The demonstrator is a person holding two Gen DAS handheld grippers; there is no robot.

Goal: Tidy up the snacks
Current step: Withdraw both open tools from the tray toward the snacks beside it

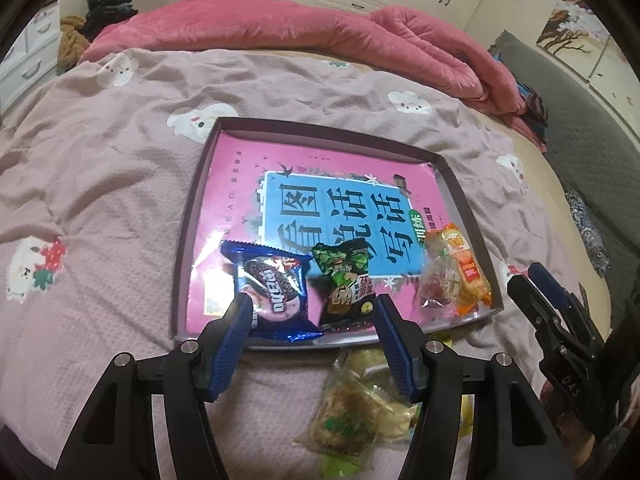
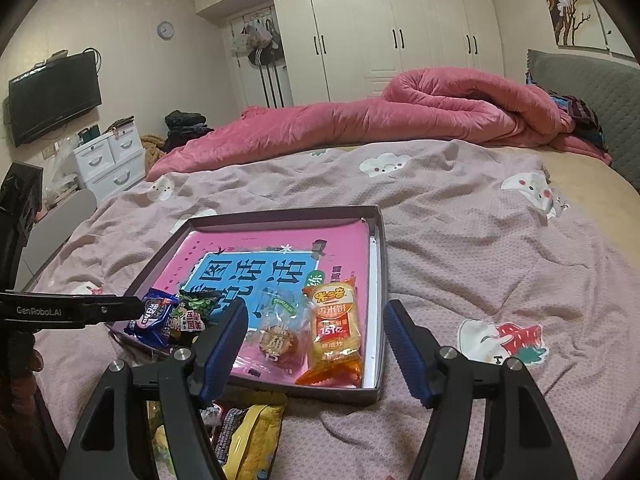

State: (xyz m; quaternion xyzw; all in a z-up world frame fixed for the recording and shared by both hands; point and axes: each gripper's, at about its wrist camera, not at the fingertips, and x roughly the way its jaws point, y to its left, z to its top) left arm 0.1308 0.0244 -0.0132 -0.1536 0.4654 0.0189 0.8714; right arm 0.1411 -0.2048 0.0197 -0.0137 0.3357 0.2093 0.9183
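The left tool (image 1: 314, 308) stands wide with nothing between its blue pads (image 1: 234, 344), hanging over the near edge of the tray (image 1: 188, 216). Just past its fingertips, inside the tray's near edge, lies a blue cookie packet (image 1: 272, 292), and touching that at 3 o'clock a green-and-black snack packet (image 1: 346, 280). Further toward 3 o'clock, apart from those two, a clear-wrapped pastry (image 1: 438, 284) and an orange rice-cracker packet (image 1: 464, 268) lie side by side in the tray's near right corner. All four rest on a pink book cover with a blue panel (image 1: 328, 208) that lines the tray. Below the left tool, outside the tray on the bed cover (image 1: 100, 184), sits a clear packet with green print (image 1: 352, 408). The right tool (image 2: 314, 328) is also wide and holds nothing; seen from its own camera, the pastry (image 2: 278, 340) and the rice-cracker packet (image 2: 336, 332) lie between and beyond its fingers, not touched. At 6 o'clock from it, on the bed in front of the tray, a yellow packet (image 2: 256, 436) lies among other wrappers too hidden to tell apart. At 12 o'clock, across the bed, a rolled pink quilt (image 2: 400, 120) runs along the far side, with white wardrobes (image 2: 400, 28) behind and a dark television (image 2: 54, 96) at 10 o'clock.
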